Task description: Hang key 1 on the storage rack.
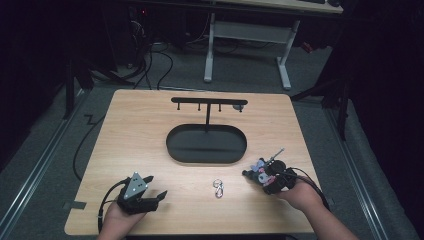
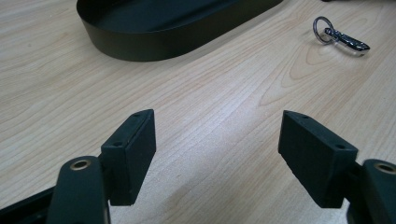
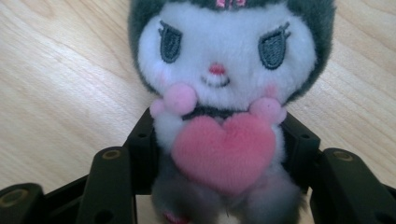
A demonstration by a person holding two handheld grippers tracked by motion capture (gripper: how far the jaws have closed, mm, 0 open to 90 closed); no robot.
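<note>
Wooden table [image 1: 140, 130]: light grain top, bearing all items listed here. Black oval tray [image 1: 206, 145]: sits at table centre, low-walled, with a thin post rising from its far rim at 12 o'clock to carry a horizontal hook bar [image 1: 209, 101]; a small dark item hangs near the bar's right end, too small to identify. Left gripper [image 1: 156, 188]: held in the person's left hand at 7 o'clock from the tray, near the front edge; jaws spread wide with bare wood between them, touching nothing. Right gripper [image 1: 256, 172]: held in the person's right hand at 4 o'clock from the tray; jaws pinch the plush toy at its body, one pad pressed against each flank. Plush toy [image 3: 224, 93]: dark hood, white face, pink cheeks, pink heart clasped at the chest; it lies on the table between the right gripper's jaws, just off the tray's right end. Metal key ring with clasp [image 1: 218, 188]: lies flat at 6 o'clock from the tray, between the two grippers, apart from both.
</note>
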